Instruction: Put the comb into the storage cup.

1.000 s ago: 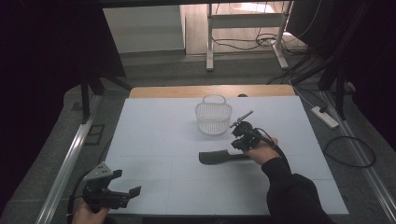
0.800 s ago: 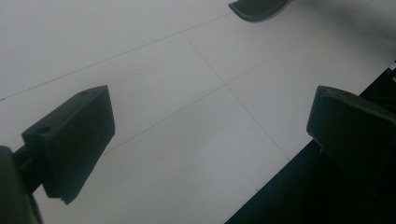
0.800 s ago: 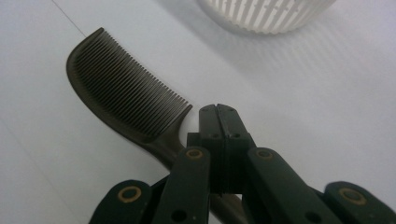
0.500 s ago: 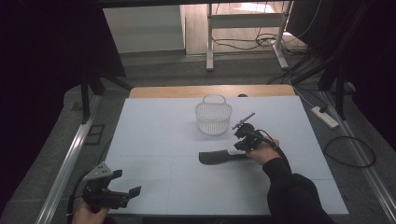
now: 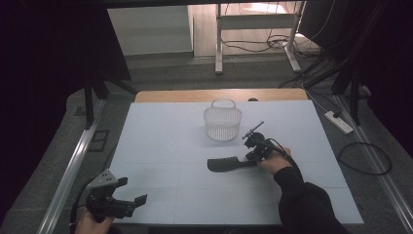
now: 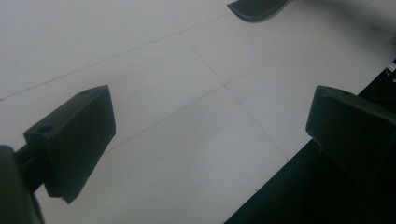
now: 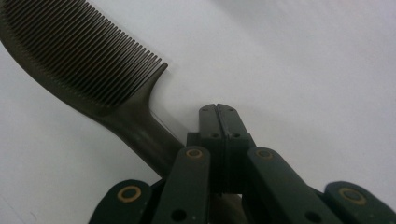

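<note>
- Comb (image 5: 226, 163): one, dark, lying flat on the white table (image 5: 160, 141) right of centre. Its long axis runs left–right; the toothed head points left and the handle points right.
- Right gripper (image 5: 254, 148): it sits at the handle end of the comb, so the comb stretches away to its left. In the right gripper view its jaws are pressed flat together with nothing between them, and the comb handle (image 7: 144, 133) passes just beside them and under the linkage. Whether the handle touches the gripper body cannot be told.
- Left gripper (image 5: 127, 202): it hovers at the near left edge of the table, jaws spread wide and empty, well apart from the comb. The right one is by far the nearer.
- Basket (image 5: 222, 119): one, white wire, upright, just beyond the comb on the far side and slightly left of the right gripper.
- Count: one comb, one basket, two grippers.
- Judgement: a grasp calls for parting the jaws and setting them across the handle.
</note>
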Demonstrator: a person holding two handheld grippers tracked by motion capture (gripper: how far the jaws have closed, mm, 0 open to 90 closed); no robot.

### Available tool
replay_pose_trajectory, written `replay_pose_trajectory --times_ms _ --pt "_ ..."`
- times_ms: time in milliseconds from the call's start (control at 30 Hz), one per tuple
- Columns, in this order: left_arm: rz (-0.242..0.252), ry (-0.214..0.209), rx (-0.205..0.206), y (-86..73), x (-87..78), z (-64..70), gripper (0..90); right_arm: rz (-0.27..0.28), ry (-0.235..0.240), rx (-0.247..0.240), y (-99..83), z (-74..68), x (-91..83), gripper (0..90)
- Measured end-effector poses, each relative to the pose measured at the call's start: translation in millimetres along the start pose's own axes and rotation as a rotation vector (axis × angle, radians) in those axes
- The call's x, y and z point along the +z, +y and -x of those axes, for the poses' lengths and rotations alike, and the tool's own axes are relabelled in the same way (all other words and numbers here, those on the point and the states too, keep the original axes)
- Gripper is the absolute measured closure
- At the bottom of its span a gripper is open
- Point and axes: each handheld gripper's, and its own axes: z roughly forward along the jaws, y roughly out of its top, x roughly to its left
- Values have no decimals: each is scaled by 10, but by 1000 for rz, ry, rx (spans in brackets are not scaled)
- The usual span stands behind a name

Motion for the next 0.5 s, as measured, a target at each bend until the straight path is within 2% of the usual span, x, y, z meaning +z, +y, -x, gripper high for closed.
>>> replay_pose_trajectory --times_ms 333,500 --pt "-2 -1 -1 2 2 -2 27 -8 18 15 -100 11 -47 895" --pt "-2 -2 -2 2 3 -4 27 -15 31 5 -140 -15 -68 895"
